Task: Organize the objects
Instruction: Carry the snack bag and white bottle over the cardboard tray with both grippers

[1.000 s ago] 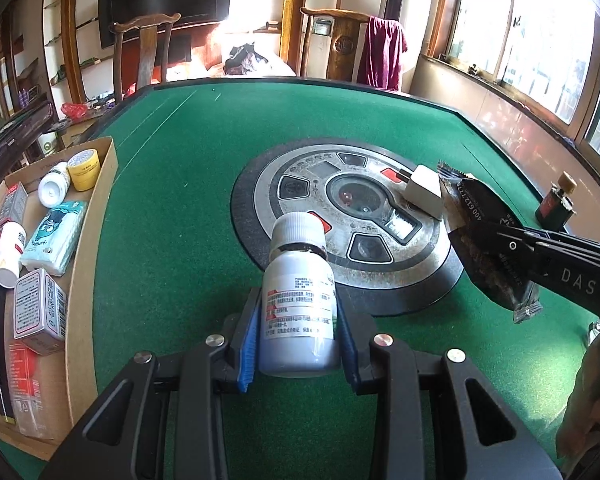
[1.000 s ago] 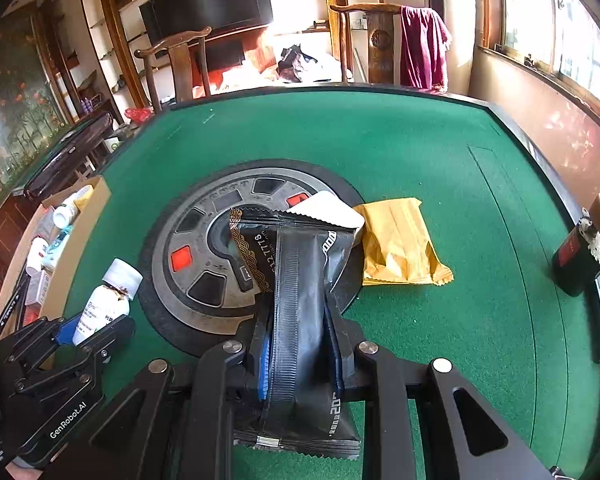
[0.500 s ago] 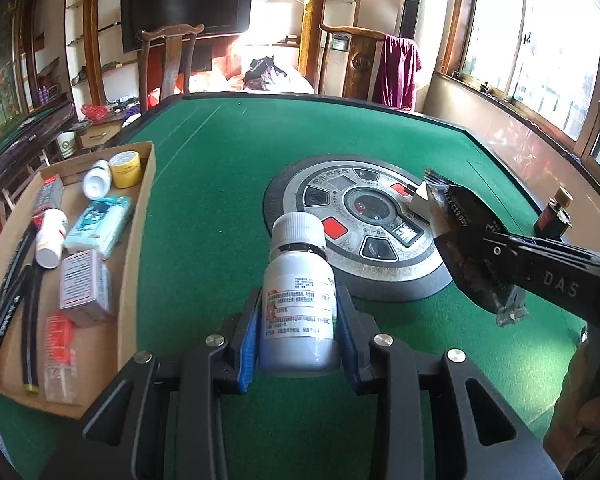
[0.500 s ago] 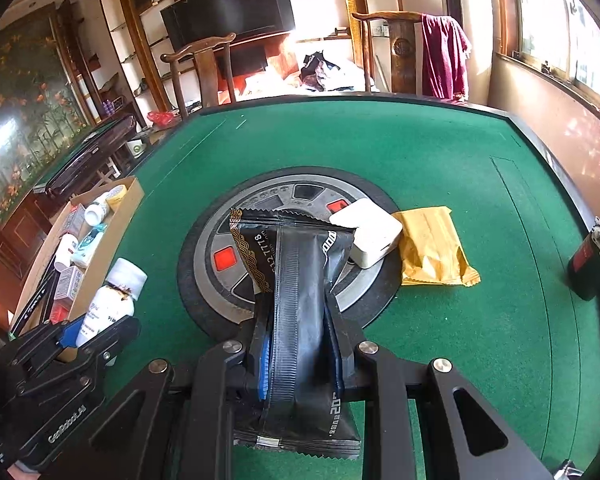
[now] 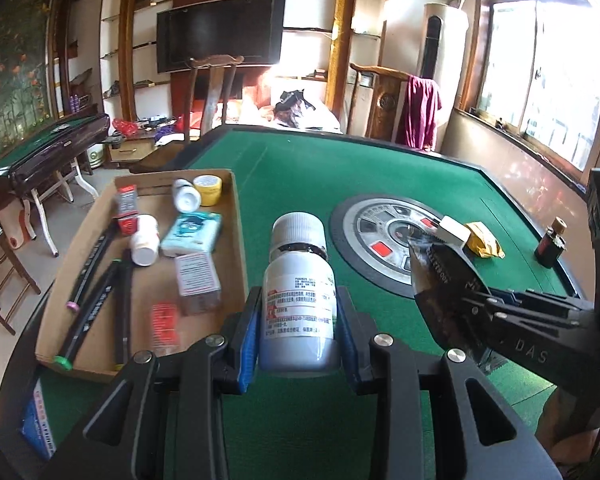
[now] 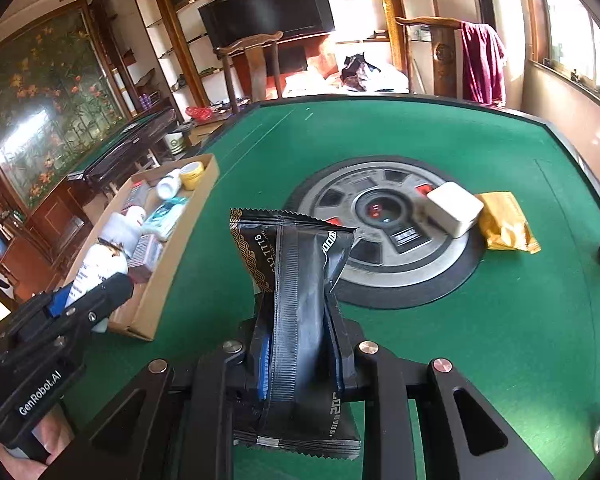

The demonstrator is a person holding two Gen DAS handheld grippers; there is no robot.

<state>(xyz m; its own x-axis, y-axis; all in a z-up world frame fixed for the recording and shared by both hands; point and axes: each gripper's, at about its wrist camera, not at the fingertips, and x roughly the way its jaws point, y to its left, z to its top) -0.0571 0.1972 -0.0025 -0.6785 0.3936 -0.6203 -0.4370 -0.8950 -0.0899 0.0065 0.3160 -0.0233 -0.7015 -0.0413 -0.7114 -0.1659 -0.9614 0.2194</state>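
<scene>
My left gripper (image 5: 298,340) is shut on a white pill bottle (image 5: 298,296) with a white cap, held above the green felt just right of the cardboard tray (image 5: 240,240). My right gripper (image 6: 300,360) is shut on a black snack packet (image 6: 296,280), held above the felt near the table's front. The packet also shows in the left wrist view (image 5: 444,292), and the bottle in the right wrist view (image 6: 100,264). The tray holds bottles, boxes, a yellow jar (image 5: 208,190) and pens.
A round grey console (image 6: 384,224) sits in the table's middle with a white box (image 6: 454,208) on its right rim. A yellow packet (image 6: 508,226) lies beside it. A dark small bottle (image 5: 550,242) stands at the right edge. Chairs stand behind the table.
Both grippers have pulled back and up with their loads. The left one has swung left, so the cardboard tray now lies much nearer the bottle.
</scene>
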